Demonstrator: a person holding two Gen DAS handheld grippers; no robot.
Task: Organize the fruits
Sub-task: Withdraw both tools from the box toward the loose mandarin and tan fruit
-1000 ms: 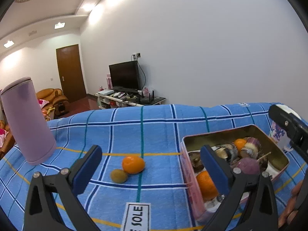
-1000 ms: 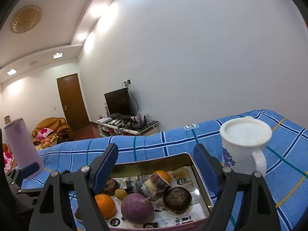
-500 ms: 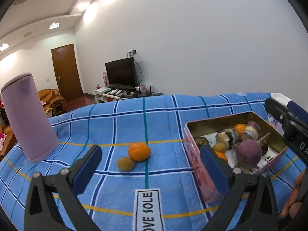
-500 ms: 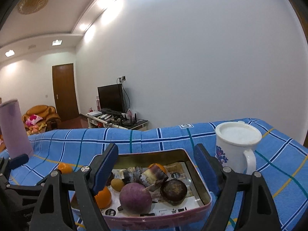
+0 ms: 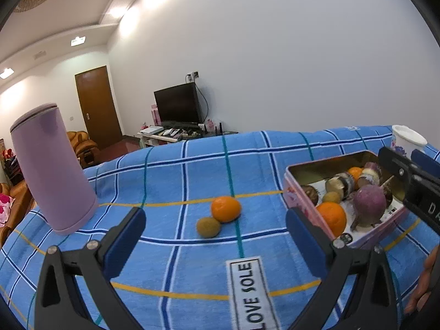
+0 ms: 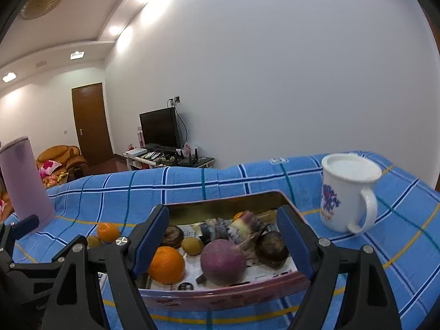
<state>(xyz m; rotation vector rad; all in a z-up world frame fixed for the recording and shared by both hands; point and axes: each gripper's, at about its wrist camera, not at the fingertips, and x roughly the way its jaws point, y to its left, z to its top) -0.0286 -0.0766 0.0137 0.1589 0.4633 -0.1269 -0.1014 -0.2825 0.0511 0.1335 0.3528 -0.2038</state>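
An orange (image 5: pixel 226 208) and a small brown-green kiwi (image 5: pixel 208 227) lie touching on the blue checked cloth; both also show in the right wrist view, orange (image 6: pixel 108 232) and kiwi (image 6: pixel 94 241). A pink metal tin (image 5: pixel 299 200) to their right holds an orange, a purple round fruit (image 6: pixel 223 261), a kiwi and other pieces. My left gripper (image 5: pixel 214 236) is open and empty, just short of the loose fruits. My right gripper (image 6: pixel 222 233) is open and empty, its fingers on either side of the tin (image 6: pixel 220 297) at its near end.
A tall lilac cylinder cup (image 5: pixel 52 167) stands at the left on the cloth. A white mug (image 6: pixel 348 195) with a flower print stands right of the tin. A "LOVE SOLE" label (image 5: pixel 249 294) is sewn on the cloth. The cloth drops off at the far edge.
Both grippers have drawn back and shifted, so the tin and loose fruits sit lower and further right in the views. Nothing was grasped; the fruits have not moved.
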